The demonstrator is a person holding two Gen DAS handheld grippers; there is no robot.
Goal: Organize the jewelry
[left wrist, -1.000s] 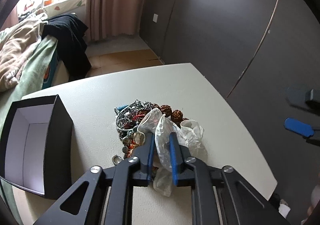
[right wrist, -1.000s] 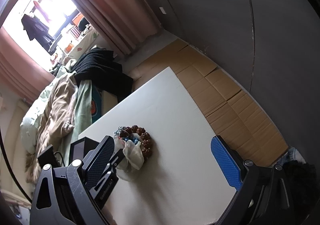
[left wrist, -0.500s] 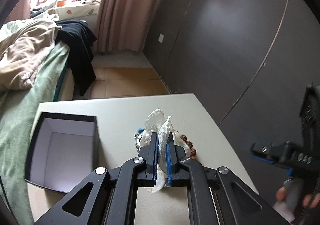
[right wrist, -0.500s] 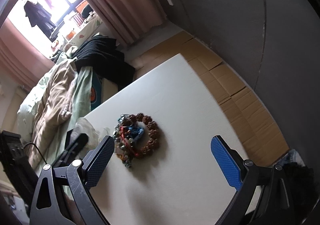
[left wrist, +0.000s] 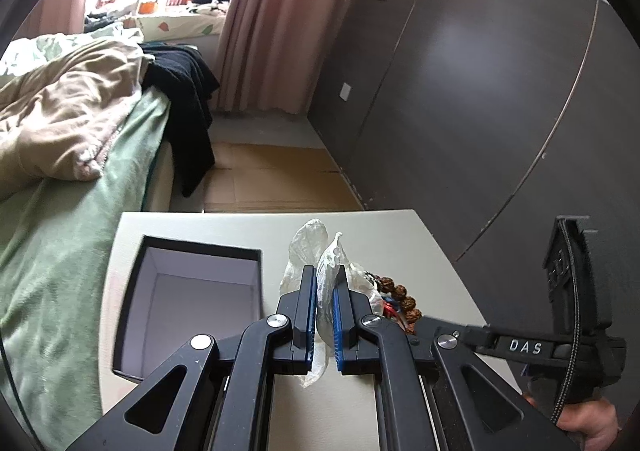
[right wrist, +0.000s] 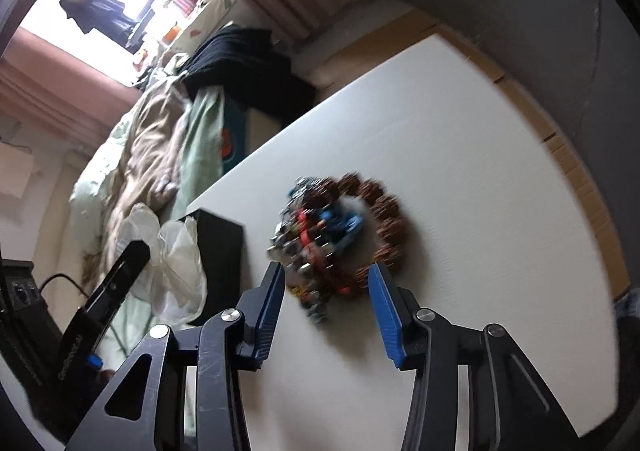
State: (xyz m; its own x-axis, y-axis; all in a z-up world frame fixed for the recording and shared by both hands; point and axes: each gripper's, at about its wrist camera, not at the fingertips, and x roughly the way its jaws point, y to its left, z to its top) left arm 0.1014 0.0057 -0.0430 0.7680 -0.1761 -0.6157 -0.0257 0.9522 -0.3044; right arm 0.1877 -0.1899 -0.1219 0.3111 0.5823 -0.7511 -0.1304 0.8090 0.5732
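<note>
My left gripper [left wrist: 323,293] is shut on a crumpled clear plastic bag [left wrist: 326,267] and holds it above the white table [left wrist: 384,227]. The bag also shows in the right wrist view [right wrist: 172,263]. A pile of jewelry [right wrist: 320,239], ringed by a brown bead bracelet [right wrist: 390,219], lies on the table [right wrist: 480,155]. My right gripper [right wrist: 326,283] is open, its fingers on either side of the pile's near edge. In the left wrist view the bracelet [left wrist: 400,297] peeks out right of the bag. An open black box [left wrist: 192,303] stands left of the bag.
A bed with green and beige bedding [left wrist: 68,139] and black clothes [left wrist: 184,91] lies left of the table. Dark wardrobe doors [left wrist: 480,71] stand on the right. Cardboard [left wrist: 272,179] covers the floor beyond the table's far edge.
My left gripper lifted the plastic bag off the jewelry pile and moved it left toward the box. My right gripper came down close to the pile and narrowed its opening.
</note>
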